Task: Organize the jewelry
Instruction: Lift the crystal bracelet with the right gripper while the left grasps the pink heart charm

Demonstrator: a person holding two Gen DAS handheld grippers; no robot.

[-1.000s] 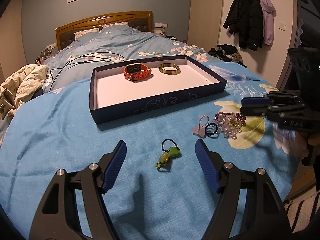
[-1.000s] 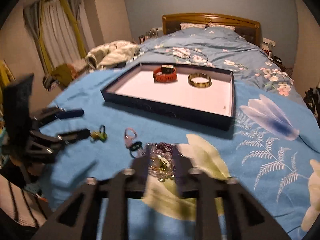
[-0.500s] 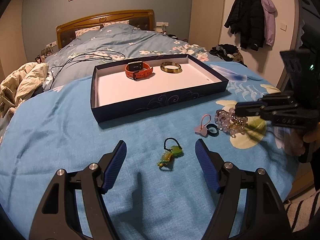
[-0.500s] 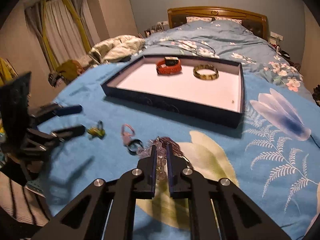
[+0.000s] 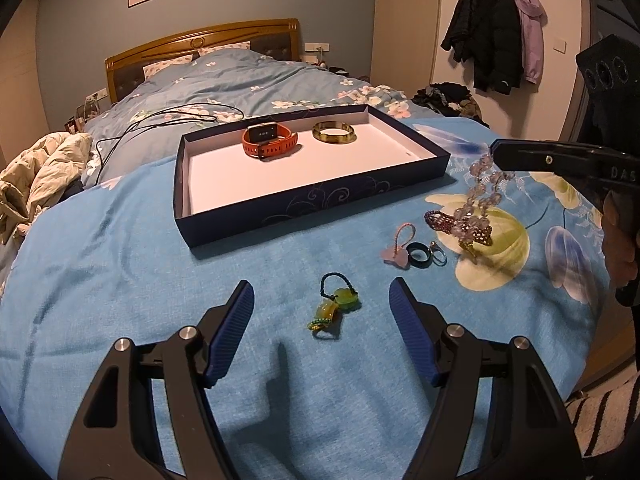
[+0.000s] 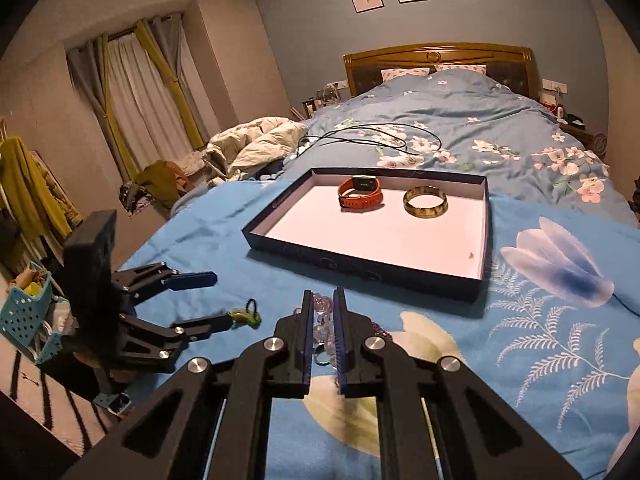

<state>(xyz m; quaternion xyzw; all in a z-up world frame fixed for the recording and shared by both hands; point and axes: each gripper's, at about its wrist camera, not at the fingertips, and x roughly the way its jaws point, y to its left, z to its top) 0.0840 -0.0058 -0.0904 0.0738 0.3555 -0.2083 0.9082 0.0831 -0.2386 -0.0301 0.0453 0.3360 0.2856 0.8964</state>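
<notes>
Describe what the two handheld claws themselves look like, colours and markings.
Both are matte black skeletal frames with cutouts and silver pivot bolts. The left claw has ribbed dark blue pads. The right claw has matching blue pads, with raised letters "DAS" on its side and a boxy black mount behind.

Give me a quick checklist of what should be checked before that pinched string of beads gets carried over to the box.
1. Grip: right gripper shut on the clear bead bracelet: ok.
2. Bracelet fully off the bedspread: not ok, its lower end still trails near the purple beaded piece.
3. Snagged on that piece: cannot tell.
4. Free space in the tray: ok, only the orange watch and gold bangle at the back.
5. Left gripper out of the way: ok, open over the green charm.
</notes>
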